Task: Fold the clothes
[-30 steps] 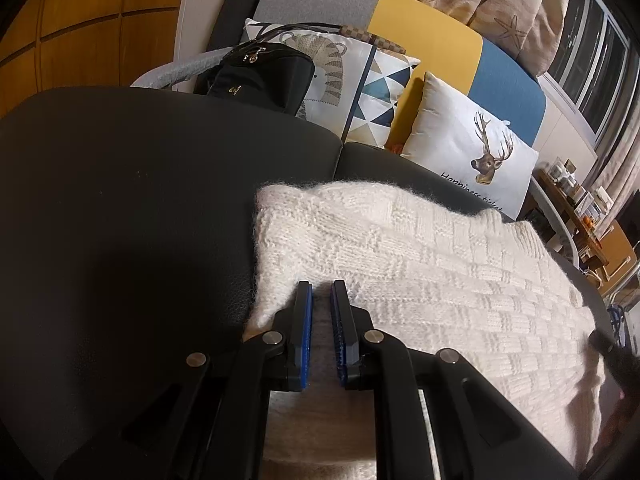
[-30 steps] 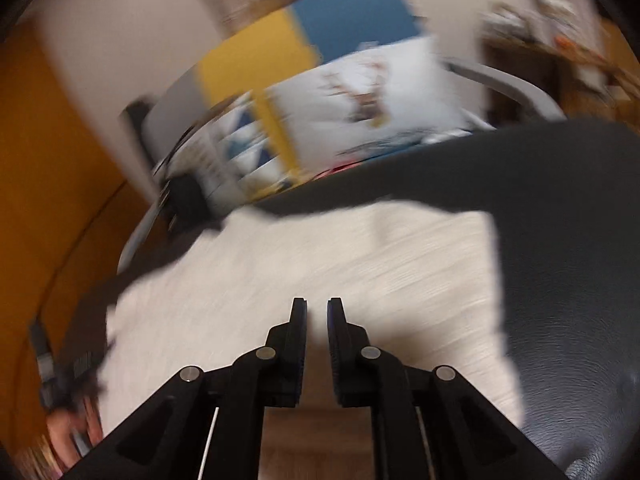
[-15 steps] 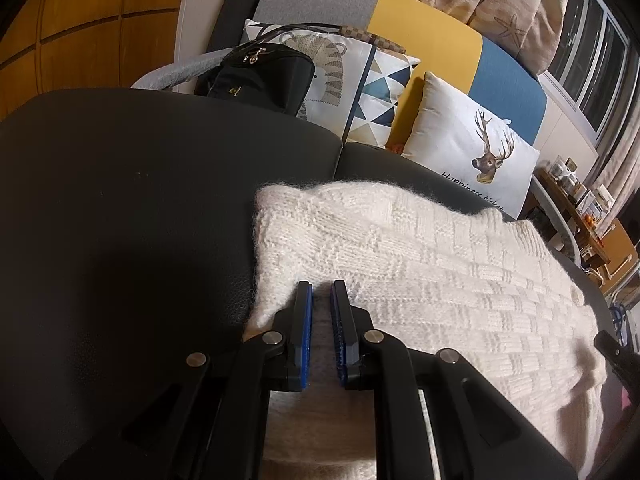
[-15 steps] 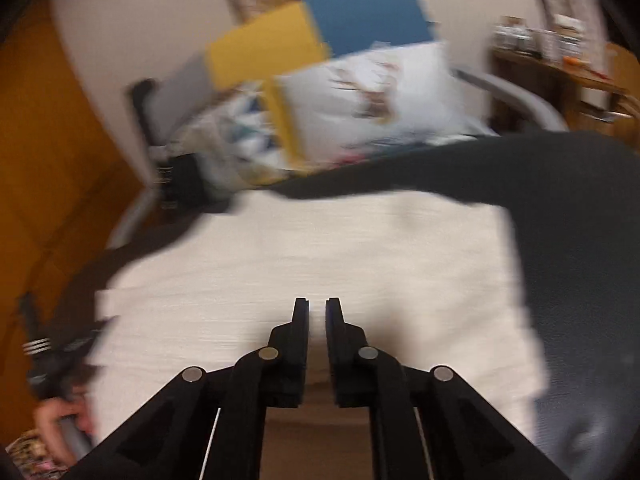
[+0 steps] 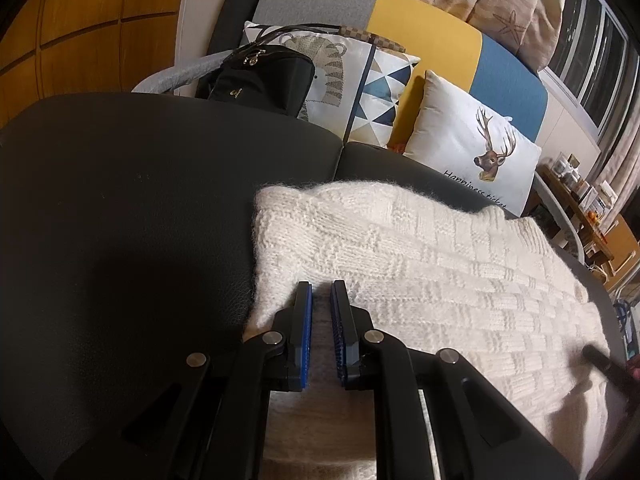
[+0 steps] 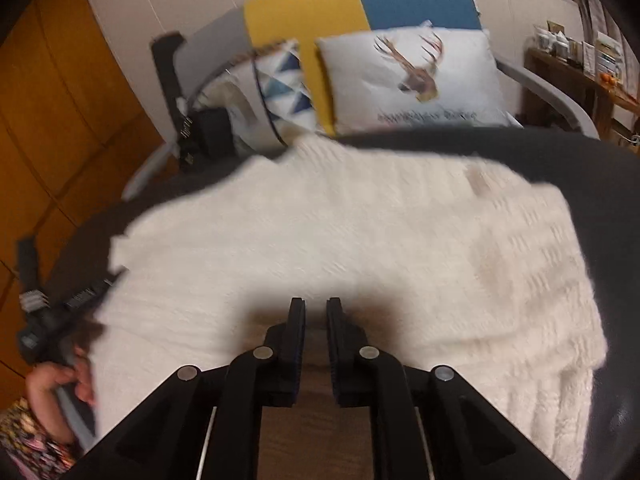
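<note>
Cream knitted sweater (image 5: 420, 264), basket-weave texture, lies spread flat on a black leather seat (image 5: 120, 208), covering most of its right cushion and reaching the near edge. Its fuzzy folded edge runs beside the seam between the two cushions.

Left gripper (image 5: 321, 292) sits over the sweater's near left corner, blue-padded fingers (image 5: 306, 320) set narrow with knit showing in the slim gap; cannot tell whether the pads pinch the fabric or only rest on it. In the right wrist view a hand (image 6: 60, 388) grips its handle at the sweater's left edge.

Right gripper (image 6: 316, 308) hangs over the sweater's near edge, fingers narrow, nothing visibly between them; brown floor shows below the tips. This view is motion-blurred.

Beyond the seat: a black handbag (image 5: 260, 76) against a triangle-patterned cushion (image 5: 360, 80), beside it a white deer-print cushion (image 5: 472, 148), all leaning on a grey, yellow and blue sofa back (image 5: 420, 36). Wooden wall panels (image 5: 80, 28) at left.
</note>
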`<state>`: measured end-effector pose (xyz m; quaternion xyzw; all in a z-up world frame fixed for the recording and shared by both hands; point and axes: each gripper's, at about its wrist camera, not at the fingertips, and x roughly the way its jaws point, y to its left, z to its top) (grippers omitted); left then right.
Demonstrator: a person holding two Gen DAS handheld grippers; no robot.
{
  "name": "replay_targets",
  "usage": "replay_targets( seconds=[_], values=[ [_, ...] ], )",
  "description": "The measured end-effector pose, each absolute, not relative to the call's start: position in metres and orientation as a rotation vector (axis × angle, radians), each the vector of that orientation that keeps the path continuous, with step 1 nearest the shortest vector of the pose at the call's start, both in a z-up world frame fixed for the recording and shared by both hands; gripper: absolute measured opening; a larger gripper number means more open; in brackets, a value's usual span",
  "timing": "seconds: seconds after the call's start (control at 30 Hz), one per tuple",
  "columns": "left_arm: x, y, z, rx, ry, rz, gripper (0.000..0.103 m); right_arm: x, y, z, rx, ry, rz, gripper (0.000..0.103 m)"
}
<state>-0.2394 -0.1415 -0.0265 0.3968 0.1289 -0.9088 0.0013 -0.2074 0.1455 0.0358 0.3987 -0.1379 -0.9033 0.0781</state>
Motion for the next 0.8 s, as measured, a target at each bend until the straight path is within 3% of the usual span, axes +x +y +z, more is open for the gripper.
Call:
replay_targets(
  seconds=[0.23,0.57,0.7,0.8],
  values=[
    [-0.240,-0.141,-0.027,1.243,0.401,-2.854,0.013,-0.233,0.135,0.027,1.275,-0.314,-2.690,0.012],
    [-0.239,-0.141,-0.028,1.241,0.396,-2.855,0.013,-0.218,0.182,0.019,1.247,-0.426,-2.787,0.012],
    [-0.240,-0.140,-0.028,1.241,0.390,-2.855,0.013,-0.211,0.202,0.011,1.221,-0.550,-2.789,0.009],
    [-0.240,-0.141,-0.028,1.244,0.401,-2.857,0.013,-0.213,0.198,0.008,1.225,-0.501,-2.804,0.009]
  ],
)
